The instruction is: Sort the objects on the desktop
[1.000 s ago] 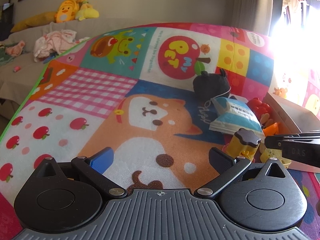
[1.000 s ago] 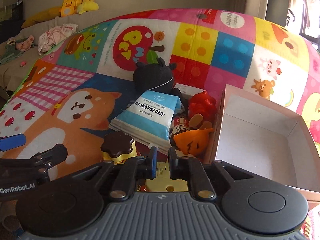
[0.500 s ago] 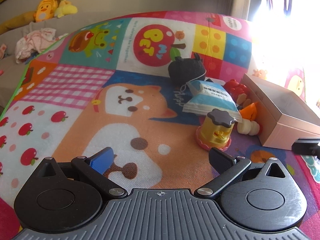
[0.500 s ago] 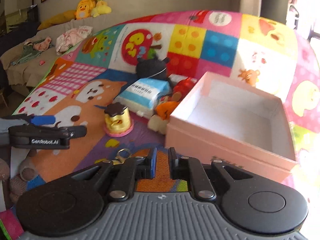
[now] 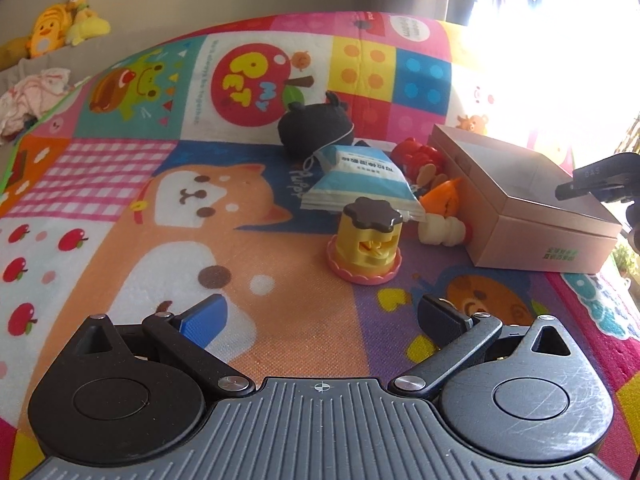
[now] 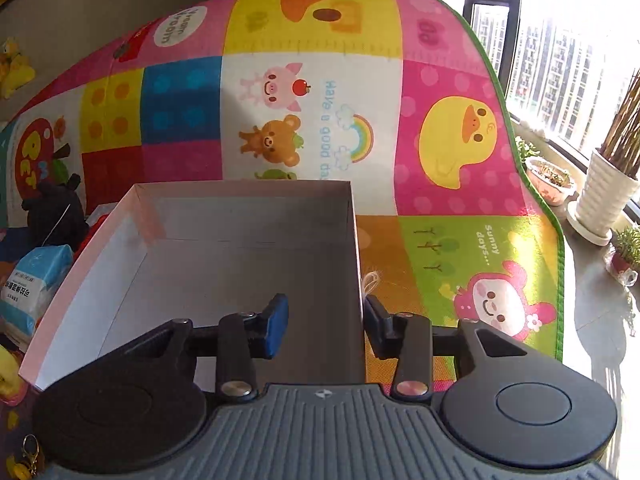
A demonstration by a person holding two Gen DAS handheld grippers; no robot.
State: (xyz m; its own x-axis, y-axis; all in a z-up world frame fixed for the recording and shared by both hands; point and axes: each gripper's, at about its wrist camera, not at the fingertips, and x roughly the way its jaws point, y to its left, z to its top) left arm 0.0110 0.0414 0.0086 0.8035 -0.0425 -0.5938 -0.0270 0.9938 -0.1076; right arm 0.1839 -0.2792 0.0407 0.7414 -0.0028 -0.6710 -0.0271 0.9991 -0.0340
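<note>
**A:** Box first, then. What's it like to handle?

**B:** Thin pink card by the look of it, open-topped and empty, so light and a bit floppy at the walls. I'd expect it to slide on the play mat if nudged. Pinch a wall near a corner, where the fold stiffens it.

**A:** And the right gripper?

**B:** Its jaws have just been opening. They straddle the box's right-hand wall, blue pad inside, black pad outside, not yet pressing on it.

**A:** Left gripper?

**B:** Spread wide, nothing between its fingers, hovering over the mat on the near left of the box.

**A:** The things to sort?

**B:** All piled against the box's left wall: a yellow toy cup with a brown lid, probably hard plastic and easiest taken round the body; a blue tissue pack, soft and squashy; a black plush farthest back, graspable anywhere.
</note>
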